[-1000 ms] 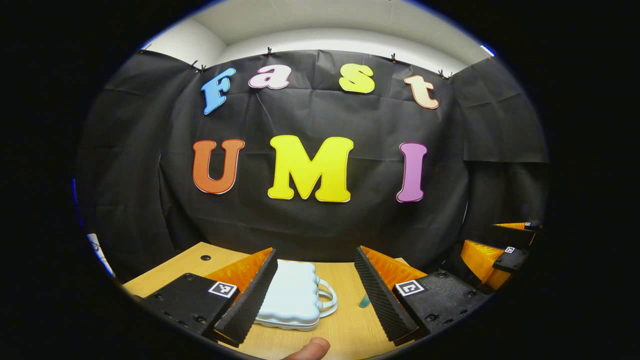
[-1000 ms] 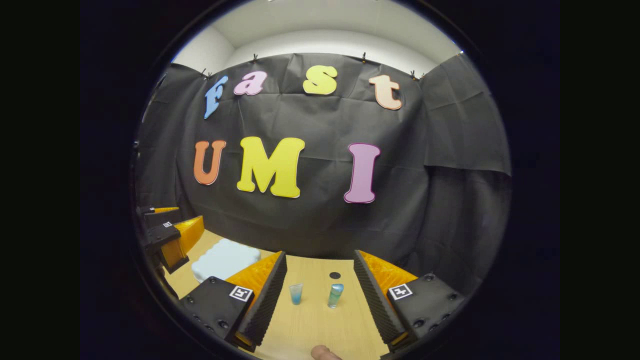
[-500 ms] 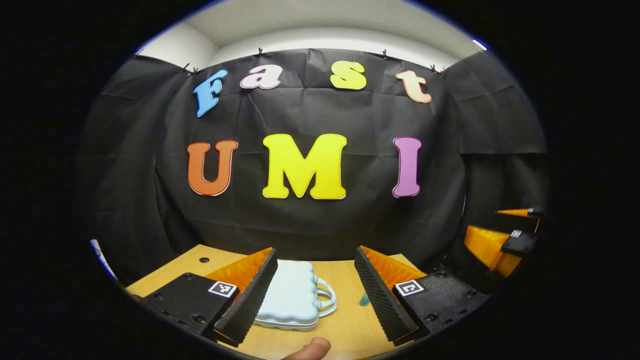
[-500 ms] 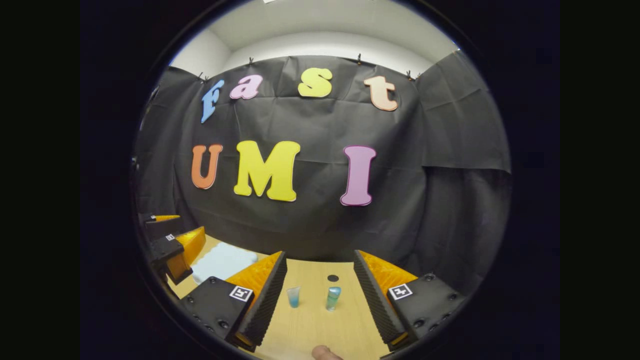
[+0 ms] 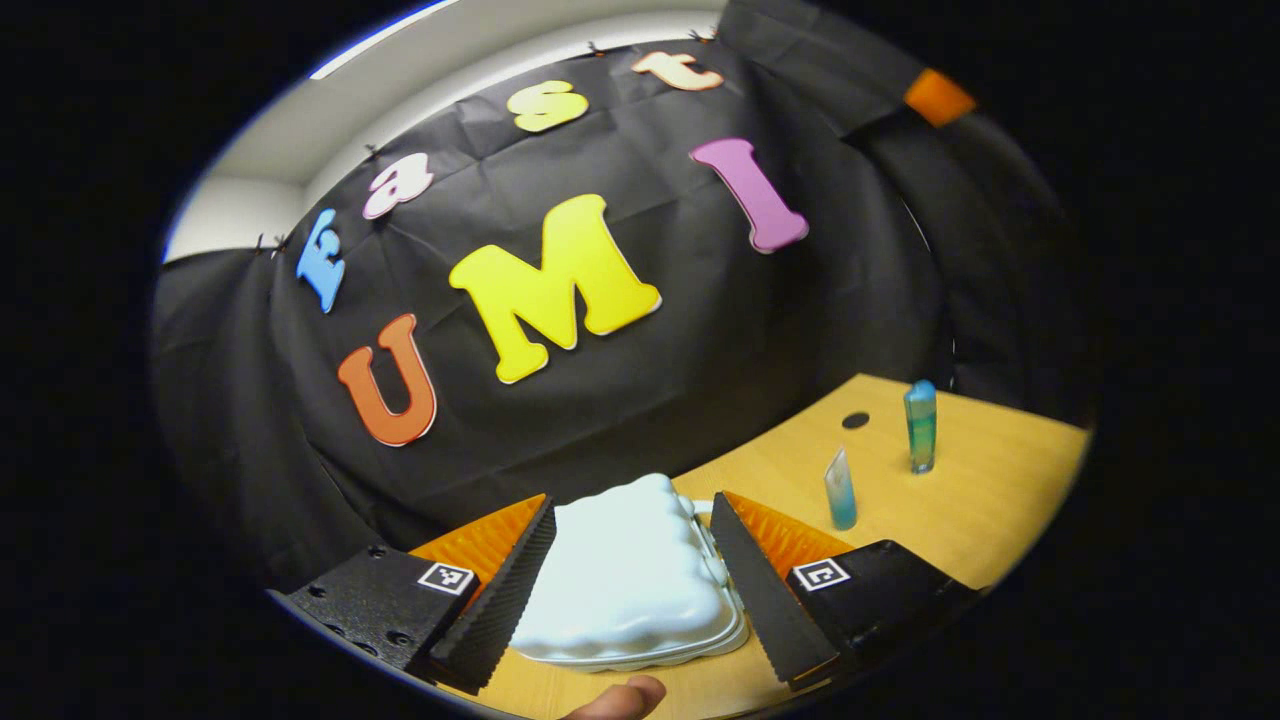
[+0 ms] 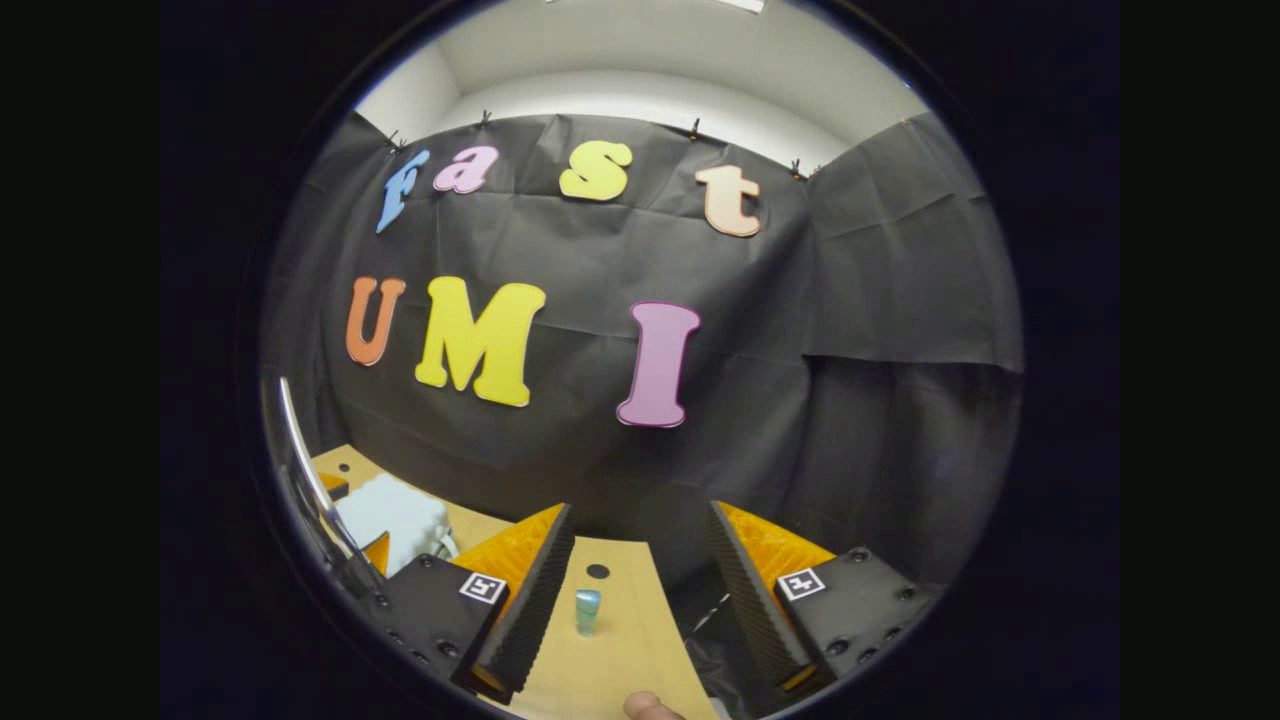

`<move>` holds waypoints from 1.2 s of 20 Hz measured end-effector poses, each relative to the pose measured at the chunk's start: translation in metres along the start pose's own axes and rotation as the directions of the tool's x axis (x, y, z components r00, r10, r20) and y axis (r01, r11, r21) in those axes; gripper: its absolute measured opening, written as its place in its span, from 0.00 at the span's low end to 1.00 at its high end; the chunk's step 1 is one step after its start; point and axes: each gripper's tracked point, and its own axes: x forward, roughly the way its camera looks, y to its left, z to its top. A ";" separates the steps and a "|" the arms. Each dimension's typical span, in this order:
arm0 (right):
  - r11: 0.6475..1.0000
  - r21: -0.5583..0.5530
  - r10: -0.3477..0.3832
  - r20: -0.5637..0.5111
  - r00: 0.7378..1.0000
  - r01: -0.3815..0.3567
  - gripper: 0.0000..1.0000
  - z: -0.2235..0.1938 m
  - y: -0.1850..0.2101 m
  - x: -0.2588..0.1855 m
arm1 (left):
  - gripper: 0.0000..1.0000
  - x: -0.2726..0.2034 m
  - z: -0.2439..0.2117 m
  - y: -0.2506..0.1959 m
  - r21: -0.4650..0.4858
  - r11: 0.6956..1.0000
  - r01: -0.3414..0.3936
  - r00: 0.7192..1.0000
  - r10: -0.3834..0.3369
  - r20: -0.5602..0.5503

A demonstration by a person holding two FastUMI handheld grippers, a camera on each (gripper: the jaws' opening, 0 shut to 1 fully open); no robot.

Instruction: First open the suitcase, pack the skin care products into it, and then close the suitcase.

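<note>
Now the left gripper [image 5: 632, 545] hangs tilted over the closed pale-blue suitcase [image 5: 625, 580], its fingers spread wide to either side of the lid and gripping nothing, while the case lies flat on the wooden table [image 5: 985, 510]. Beyond it, to the right in the left gripper view, a small blue tube [image 5: 840, 489] and a taller blue-green bottle [image 5: 920, 426] stand upright, near each other. Meanwhile the right gripper [image 6: 640, 560] is also wide open and empty, with the bottle [image 6: 587, 611] standing between its fingers farther off and the suitcase [image 6: 392, 515] at the left edge

You face a black cloth wall [image 6: 600, 450], clipped below a white ceiling [image 6: 650, 60]; a wooden worktop [image 5: 960, 510] lies below.
</note>
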 end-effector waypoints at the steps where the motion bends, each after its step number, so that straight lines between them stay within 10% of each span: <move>1: 1.000 0.007 -0.002 -0.008 1.000 0.002 0.80 -0.005 -0.007 0.004 | 0.99 0.007 -0.010 -0.011 0.081 0.997 0.000 1.000 0.000 -0.010; 6: 0.999 0.036 -0.004 -0.062 0.998 0.006 0.80 -0.036 -0.028 0.029 | 0.98 0.045 -0.056 -0.057 0.448 0.894 0.031 0.997 0.005 -0.080; 14: 0.997 0.071 0.017 -0.142 0.990 -0.007 0.79 -0.085 -0.054 0.067 | 0.94 0.101 -0.085 -0.079 0.691 0.715 0.102 0.986 0.018 -0.164; 18: 0.997 0.074 0.046 -0.183 0.982 -0.033 0.79 -0.109 -0.056 0.075 | 0.68 0.113 -0.095 -0.086 0.757 0.634 0.161 0.976 0.013 -0.219; 24: 0.997 0.051 0.066 -0.216 0.974 -0.057 0.80 -0.120 -0.041 0.074 | 0.19 0.112 -0.093 -0.098 0.752 0.618 0.229 0.960 -0.015 -0.280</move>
